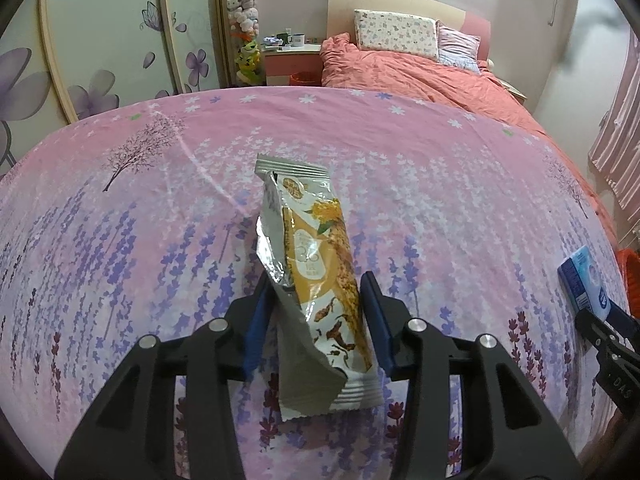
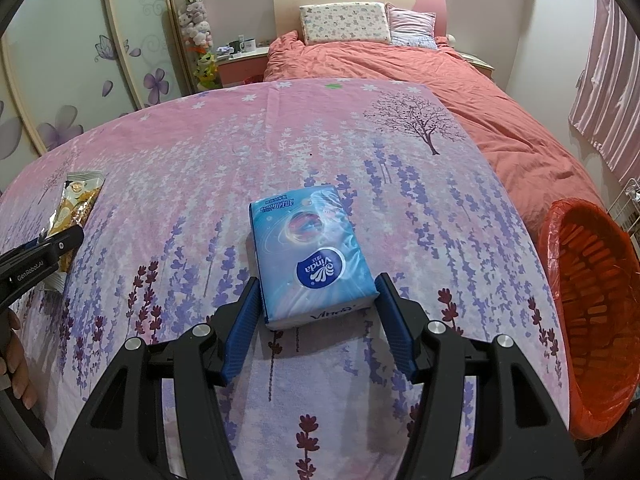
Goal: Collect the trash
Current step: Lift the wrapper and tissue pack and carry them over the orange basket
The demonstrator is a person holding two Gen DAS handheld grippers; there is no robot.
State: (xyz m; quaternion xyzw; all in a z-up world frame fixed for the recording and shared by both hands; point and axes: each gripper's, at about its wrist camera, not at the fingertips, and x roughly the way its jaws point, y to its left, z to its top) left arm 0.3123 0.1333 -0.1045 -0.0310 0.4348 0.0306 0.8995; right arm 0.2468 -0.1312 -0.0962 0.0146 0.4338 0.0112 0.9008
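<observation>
Left gripper (image 1: 316, 320), black frame with blue ribbed pads: fingers spread wide, one on each side of the lower half of a torn-open orange-and-white foil snack wrapper (image 1: 316, 272). The left pad looks to be at the wrapper's silver flap; the right pad stands just clear of its edge. Wrapper lies lengthwise on the pink bedsheet printed with purple lavender sprigs and bare trees (image 1: 160, 220), silver inner foil showing along the torn side. Right gripper (image 2: 316, 320), same build: fingers wide, flanking the near end of a blue plastic-wrapped Vinda tissue pack (image 2: 310, 256); both pads just beside the pack's near corners, contact cannot be confirmed. Pack lies flat on the same sheet, logo end nearest the gripper. An orange plastic slatted waste basket lined with an orange bag (image 2: 592, 304) stands off the sheet's right edge, well apart from both items. In the right wrist view the wrapper sits far left with the left gripper over it; in the left wrist view the tissue pack shows at the far right edge.
</observation>
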